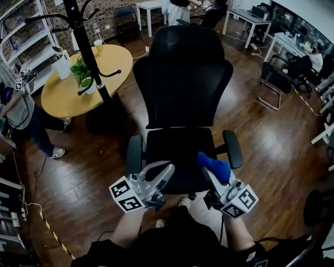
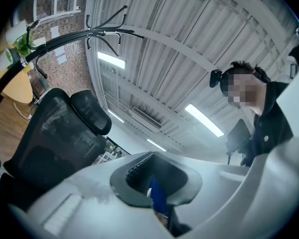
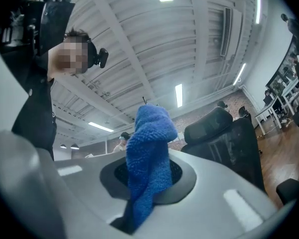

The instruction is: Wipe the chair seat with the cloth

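1. Our left claw [image 1: 162, 170] hovers over the near edge of the chair seat [image 1: 170, 146] with its jaws pressed together. A thin blue sliver shows at their seam, and we cannot tell what it is.
2. Our right claw [image 1: 212, 178], just beside it, pinches the blue cloth [image 1: 216, 166]. The cloth bunches past its tips, above the seat's front right.

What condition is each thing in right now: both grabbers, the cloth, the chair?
left gripper: shut, nothing clearly held.
right gripper: shut on the blue cloth.
blue cloth: bunched, sticking up out of the jaws.
chair: upright, seat unoccupied.
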The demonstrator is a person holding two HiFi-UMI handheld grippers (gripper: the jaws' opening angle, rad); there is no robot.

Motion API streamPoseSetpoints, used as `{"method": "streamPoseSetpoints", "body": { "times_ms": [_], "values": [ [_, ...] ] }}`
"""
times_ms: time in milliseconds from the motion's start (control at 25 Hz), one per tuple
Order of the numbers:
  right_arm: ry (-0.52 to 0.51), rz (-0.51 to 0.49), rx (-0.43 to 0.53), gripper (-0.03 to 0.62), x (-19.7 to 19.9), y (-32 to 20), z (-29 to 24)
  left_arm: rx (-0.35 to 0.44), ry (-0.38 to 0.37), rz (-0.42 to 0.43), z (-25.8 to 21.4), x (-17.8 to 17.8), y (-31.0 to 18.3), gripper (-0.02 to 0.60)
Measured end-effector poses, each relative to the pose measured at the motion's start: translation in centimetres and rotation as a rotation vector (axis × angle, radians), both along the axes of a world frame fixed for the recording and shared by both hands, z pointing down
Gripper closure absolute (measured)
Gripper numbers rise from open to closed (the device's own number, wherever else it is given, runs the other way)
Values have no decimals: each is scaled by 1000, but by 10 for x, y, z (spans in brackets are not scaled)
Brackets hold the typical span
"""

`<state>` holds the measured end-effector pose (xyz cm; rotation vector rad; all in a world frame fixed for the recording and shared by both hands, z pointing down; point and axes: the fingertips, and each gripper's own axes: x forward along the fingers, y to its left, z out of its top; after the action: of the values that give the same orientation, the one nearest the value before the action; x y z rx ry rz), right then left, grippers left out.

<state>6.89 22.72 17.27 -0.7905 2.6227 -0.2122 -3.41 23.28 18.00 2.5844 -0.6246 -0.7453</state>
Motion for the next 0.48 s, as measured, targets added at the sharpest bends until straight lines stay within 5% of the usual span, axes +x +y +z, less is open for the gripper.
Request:
{"method": "streamPoseSetpoints", "body": {
  "times_ms": [480],
  "values": [
    [-5,-42,-14,557,-3,47,8,-23,25,-81,3,-20,55,589]
  ]
}}
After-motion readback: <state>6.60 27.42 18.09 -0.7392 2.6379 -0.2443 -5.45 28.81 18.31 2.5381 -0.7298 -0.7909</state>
